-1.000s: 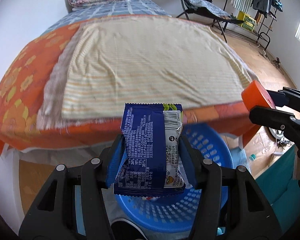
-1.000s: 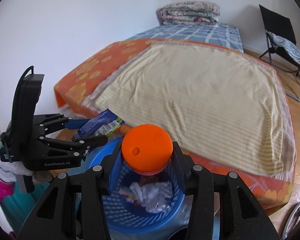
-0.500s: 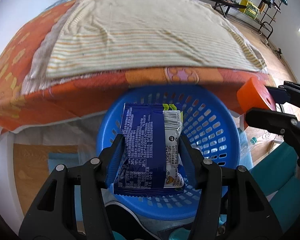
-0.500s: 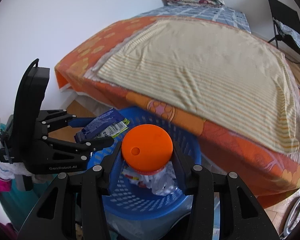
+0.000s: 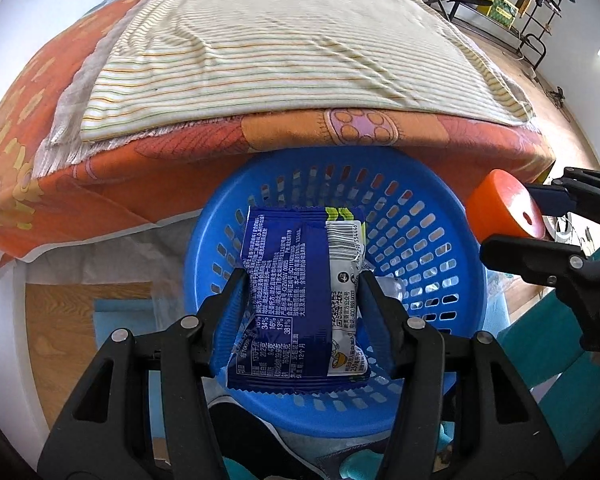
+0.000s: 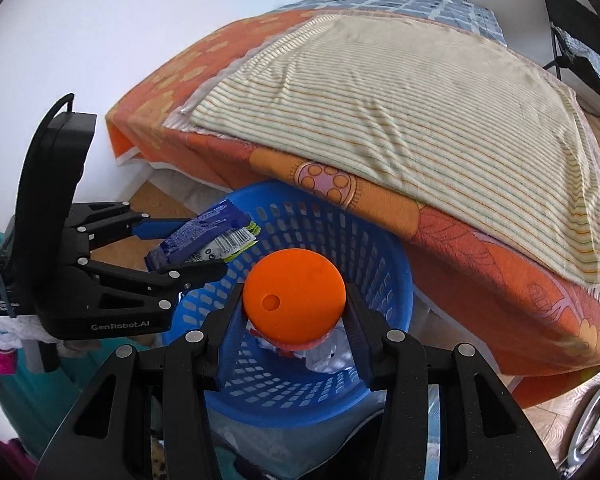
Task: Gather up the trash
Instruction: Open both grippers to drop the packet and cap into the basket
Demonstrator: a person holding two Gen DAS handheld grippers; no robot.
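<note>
A dark blue snack wrapper (image 5: 296, 296) with a white barcode strip is pinched between the pads of my left gripper (image 5: 302, 292), right over the blue plastic basket (image 5: 432, 240). From the right wrist view the same wrapper (image 6: 204, 240) hangs above the basket's left rim (image 6: 396, 268). My right gripper (image 6: 296, 312) is shut on a round container with an orange lid (image 6: 296, 300), held over the basket's opening. In the left wrist view that orange lid (image 5: 504, 208) shows at the right, beside the basket. White crumpled trash (image 6: 332, 356) lies at the basket's bottom.
The basket stands on the floor against a bed with an orange cover (image 5: 100, 168) and a striped sheet (image 5: 284, 52). A folding chair (image 6: 580, 40) is at the far side. Teal fabric (image 5: 540, 356) lies right of the basket, and wooden floor (image 5: 56, 328) shows at left.
Both grippers have come down and tilted downward with their loads, so the basket now fills the view beneath them. Neither grip has altered.
</note>
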